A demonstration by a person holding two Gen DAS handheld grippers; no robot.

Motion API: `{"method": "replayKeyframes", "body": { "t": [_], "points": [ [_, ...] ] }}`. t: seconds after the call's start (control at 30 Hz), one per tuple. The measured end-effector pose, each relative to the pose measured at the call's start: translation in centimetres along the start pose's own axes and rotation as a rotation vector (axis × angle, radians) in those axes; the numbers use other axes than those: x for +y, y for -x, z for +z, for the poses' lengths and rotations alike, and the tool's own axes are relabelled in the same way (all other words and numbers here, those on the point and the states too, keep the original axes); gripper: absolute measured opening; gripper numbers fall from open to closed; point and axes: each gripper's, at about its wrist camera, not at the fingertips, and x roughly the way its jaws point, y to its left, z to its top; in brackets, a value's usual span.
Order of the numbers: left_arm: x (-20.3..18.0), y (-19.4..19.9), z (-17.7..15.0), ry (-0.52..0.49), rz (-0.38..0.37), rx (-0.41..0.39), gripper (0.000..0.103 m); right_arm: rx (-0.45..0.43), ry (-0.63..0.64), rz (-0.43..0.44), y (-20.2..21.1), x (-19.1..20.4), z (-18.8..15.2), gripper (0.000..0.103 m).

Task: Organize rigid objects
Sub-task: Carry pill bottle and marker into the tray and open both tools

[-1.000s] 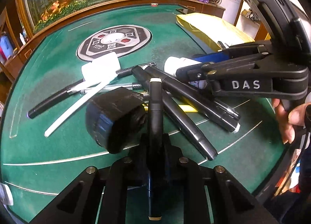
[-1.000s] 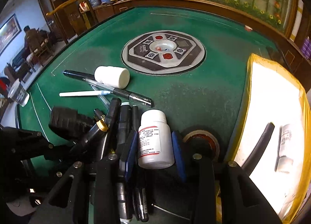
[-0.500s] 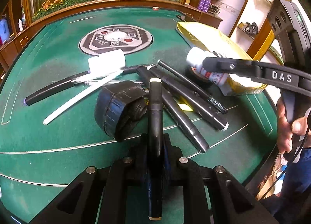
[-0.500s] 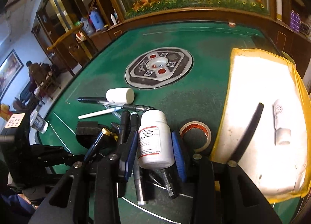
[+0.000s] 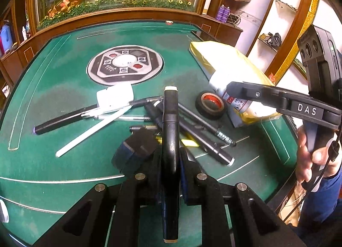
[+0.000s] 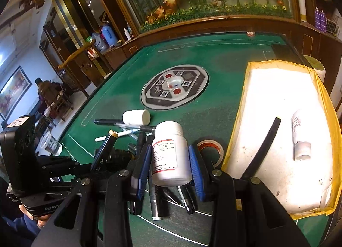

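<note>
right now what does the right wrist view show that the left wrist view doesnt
Only the right wrist view shows the inside of the yellow tray: a black pen and a small white tube. Only the left wrist view shows the person's right hand on the handle. Both show the white pill bottle held in the right gripper, the black marker in the left gripper, the tape roll, and the green table.

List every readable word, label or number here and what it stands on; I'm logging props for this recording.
"DAS": white letters on the black right gripper.
"GenRob", cut off: on the black left gripper body.
White plastic pill bottle: red-framed label, print too small to read.
White tube in the yellow-edged white tray: blurred.
</note>
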Motion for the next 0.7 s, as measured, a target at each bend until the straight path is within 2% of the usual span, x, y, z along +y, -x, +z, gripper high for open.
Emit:
{"method": "replayKeyframes", "body": {
  "t": [0.33,0.5,0.7],
  "points": [
    [-2.0,-0.3,3.1,-0.014,-0.07,0.006,0.014,-0.067,-0.069,-0.018,2.5,-3.6,0.7,0.035],
    [-4.1,-1.8,5.2,-0.019,-0.116,0.038,0.014,-0.131,-0.147,-0.062,5.2,-7.5,0.4,0.035],
    [-8.0,-3.8,7.3,-0.038,-0.172,0.075,0.014,-0.16,-0.228,-0.118,7.2,-11.9,-0.8,0.035]
  ]
}}
